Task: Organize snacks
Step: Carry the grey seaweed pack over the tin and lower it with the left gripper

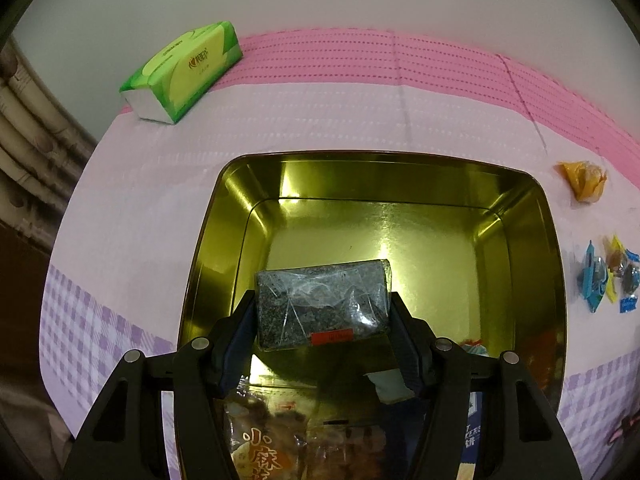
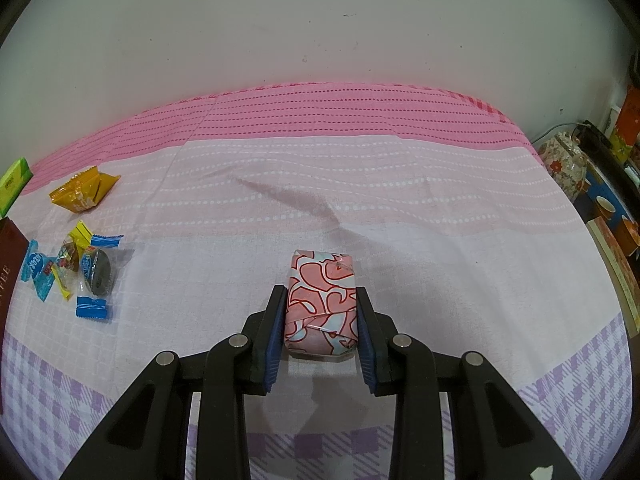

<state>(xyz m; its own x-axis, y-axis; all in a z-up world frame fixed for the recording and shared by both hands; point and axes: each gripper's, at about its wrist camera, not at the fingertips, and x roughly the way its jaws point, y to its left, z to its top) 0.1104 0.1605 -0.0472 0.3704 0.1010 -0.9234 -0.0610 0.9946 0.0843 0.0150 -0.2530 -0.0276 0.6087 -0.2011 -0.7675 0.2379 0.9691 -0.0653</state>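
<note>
Black linkage arms of the left gripper (image 1: 323, 312) fill the bottom of its view, the blue-padded fingers clamped on either side of a clear-wrapped grey speckled snack block (image 1: 322, 306) with a small red label. That block hangs over the open gold tin (image 1: 532, 248), above its shiny floor. Near the tin's front end lies a printed snack bag (image 1: 264, 440), partly hidden by the gripper. Outside the tin, on the pink tablecloth (image 1: 160, 184), sit a green tissue pack (image 1: 182, 72), an orange wrapped snack (image 1: 582, 180) and a cluster of blue and yellow wrapped candies (image 1: 608, 276).

Over on the other side, the right gripper (image 2: 322, 320) is closed on a pink-patterned wrapped block (image 2: 322, 300), low over the cloth; whether it rests there cannot be told.
</note>
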